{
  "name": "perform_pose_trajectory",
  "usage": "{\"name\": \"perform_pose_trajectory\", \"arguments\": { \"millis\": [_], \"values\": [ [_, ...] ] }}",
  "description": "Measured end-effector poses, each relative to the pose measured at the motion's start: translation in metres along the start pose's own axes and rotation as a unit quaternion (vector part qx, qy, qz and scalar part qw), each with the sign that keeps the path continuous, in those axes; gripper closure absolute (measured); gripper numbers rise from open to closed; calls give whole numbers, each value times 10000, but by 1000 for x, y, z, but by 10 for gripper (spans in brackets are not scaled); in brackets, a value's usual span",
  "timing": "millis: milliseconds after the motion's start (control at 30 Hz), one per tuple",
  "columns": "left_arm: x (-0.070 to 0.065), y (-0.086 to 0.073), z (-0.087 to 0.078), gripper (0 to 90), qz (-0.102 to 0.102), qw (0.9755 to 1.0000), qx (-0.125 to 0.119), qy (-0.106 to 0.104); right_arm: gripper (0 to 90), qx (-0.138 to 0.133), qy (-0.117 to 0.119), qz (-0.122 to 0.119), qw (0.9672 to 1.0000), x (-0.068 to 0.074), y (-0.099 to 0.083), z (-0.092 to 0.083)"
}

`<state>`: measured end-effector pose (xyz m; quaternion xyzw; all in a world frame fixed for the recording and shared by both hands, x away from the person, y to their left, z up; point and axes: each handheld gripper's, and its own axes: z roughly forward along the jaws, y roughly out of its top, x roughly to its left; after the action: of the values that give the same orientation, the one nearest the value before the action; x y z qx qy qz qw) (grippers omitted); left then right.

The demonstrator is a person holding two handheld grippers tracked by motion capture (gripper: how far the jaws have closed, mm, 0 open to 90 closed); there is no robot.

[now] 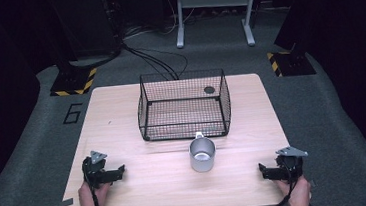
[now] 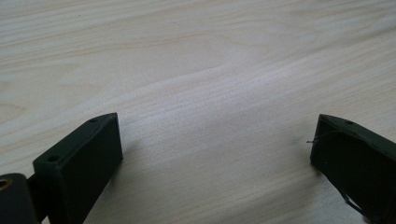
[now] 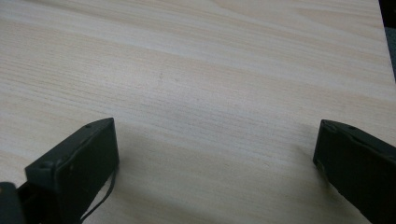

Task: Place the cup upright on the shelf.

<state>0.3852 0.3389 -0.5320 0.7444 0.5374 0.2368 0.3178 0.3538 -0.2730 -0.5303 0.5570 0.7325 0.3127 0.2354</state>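
wooden table [image 1: 143, 187] bears a shiny steel mug [image 1: 202, 155], upright; both claws gape empty.

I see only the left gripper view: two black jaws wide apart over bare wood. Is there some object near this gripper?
Observer: Yes, in the high view a metal mug stands upright to the right of your left gripper, apart from it.
Operator: What is behind the mug?
Observer: A black wire basket, just beyond the mug on the table.
Operator: And the other gripper?
Observer: The right gripper rests open near the table's right front corner, holding nothing.
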Motion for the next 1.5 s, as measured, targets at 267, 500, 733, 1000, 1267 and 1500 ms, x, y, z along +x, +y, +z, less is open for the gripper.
{"name": "perform_pose_trajectory", "arguments": {
  "millis": [267, 500, 733, 1000, 1267, 1500],
  "values": [
    [0, 0, 0, 22, 2, 10000, 1, 1, 0, 32, -37, -52, 10000, 2, 1, 0],
    [0, 0, 0, 22, 2, 10000, -1, -2, 1, 150, -30, -22, 9999, 6, 6, -1],
    [0, 0, 0, 22, 4, 10000, 0, -2, 0, -14, 70, 15, 10000, 21, 16, -12],
    [0, 0, 0, 22, 2, 10000, 1, -12, 0, -142, 228, -139, 9995, 39, 30, -27],
    [0, 0, 0, 22, 1, 10000, 2, -9, 1, -188, 452, -391, 9980, 59, 45, -33],
    [0, 0, 0, 22, 1, 10000, 0, 1, 2, -253, 683, -576, 9957, 78, 57, -36]
  ]
}}
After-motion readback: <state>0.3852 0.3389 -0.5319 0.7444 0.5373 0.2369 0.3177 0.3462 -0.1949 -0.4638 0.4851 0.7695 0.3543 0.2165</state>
